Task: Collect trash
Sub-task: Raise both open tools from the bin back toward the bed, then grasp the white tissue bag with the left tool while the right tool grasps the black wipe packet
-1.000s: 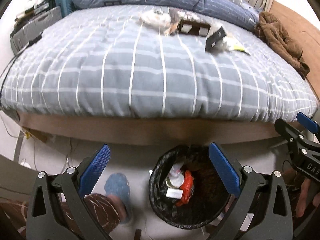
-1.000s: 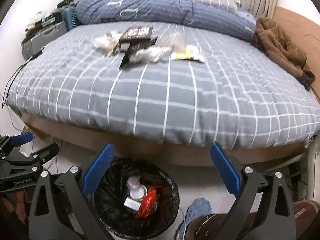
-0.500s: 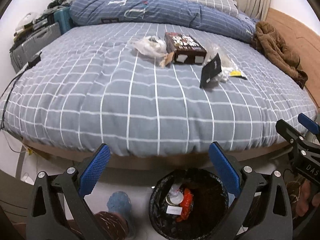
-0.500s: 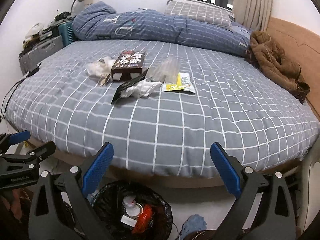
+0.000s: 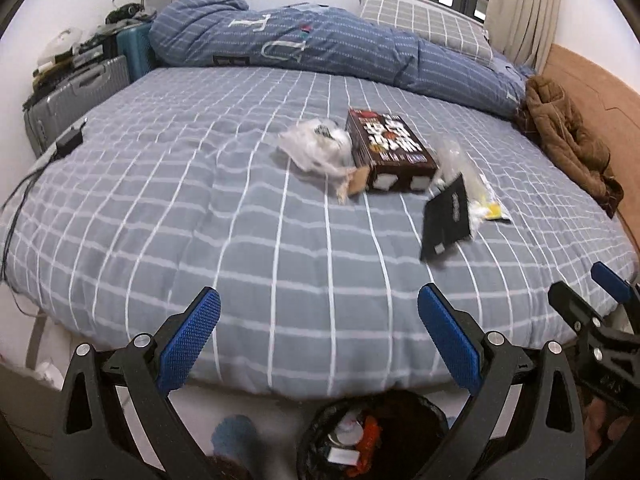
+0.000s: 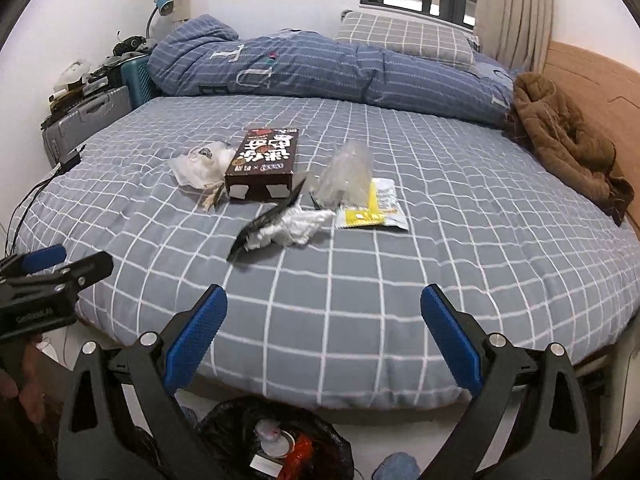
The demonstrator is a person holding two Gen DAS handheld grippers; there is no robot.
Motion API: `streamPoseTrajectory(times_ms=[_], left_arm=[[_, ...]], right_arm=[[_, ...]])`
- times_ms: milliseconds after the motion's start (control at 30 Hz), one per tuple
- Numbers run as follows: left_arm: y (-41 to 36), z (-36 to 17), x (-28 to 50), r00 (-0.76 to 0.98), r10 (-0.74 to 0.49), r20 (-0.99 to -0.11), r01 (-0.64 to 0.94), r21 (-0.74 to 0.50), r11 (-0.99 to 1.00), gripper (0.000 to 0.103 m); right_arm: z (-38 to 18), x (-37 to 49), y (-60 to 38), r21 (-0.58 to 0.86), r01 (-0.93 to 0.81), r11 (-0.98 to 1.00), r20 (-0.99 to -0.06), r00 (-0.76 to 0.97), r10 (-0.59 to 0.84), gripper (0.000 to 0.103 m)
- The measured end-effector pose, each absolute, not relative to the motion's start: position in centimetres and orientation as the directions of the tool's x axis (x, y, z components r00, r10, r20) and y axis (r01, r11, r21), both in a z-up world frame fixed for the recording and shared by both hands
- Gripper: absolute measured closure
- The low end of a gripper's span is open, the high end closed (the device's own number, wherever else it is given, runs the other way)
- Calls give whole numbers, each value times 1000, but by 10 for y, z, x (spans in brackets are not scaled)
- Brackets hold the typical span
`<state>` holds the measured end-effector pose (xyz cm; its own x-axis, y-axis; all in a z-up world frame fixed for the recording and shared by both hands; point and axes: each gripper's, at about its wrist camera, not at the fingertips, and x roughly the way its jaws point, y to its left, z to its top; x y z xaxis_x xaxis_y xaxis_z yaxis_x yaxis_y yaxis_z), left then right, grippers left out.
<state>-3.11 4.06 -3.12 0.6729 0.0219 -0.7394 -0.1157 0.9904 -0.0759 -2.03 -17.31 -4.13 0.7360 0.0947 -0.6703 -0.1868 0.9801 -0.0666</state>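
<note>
Trash: brown box [image 6: 262, 164] with white lettering, yellow packet [image 6: 370, 210].

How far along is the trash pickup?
Partly done: the bin by the bed already holds some trash, including a red wrapper. In hand: nothing; the left gripper and right gripper are both open and empty. Left on the bed: brown box, black packet, white tissue, yellow packet, clear plastic, white bag.

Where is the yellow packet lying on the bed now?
In the right wrist view the yellow packet lies flat on the bed, right of the white tissue and partly under the clear plastic bag.
</note>
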Motion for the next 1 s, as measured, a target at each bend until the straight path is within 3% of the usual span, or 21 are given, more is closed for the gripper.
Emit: streamPoseTrajectory(times_ms=[233,400,733,1000], left_arm=[[52,-34,18,677,27,-736,-127,-81,989,6],[63,-34,59,676,29,-736,-135,-85,987,6],[73,-47,144,646,41,-763,-139,-65,988,6],[77,-58,186,623,27,-782,-122,-63,991,6]], right_arm=[[-48,20,-151,-63,-229,971,-671,730,128,10],[-56,46,-139,-57,-250,967,-690,710,143,16],[-74,99,-127,-16,-265,964,-743,649,166,38],[-89,122,-114,17,-312,950,-783,587,207,67]])
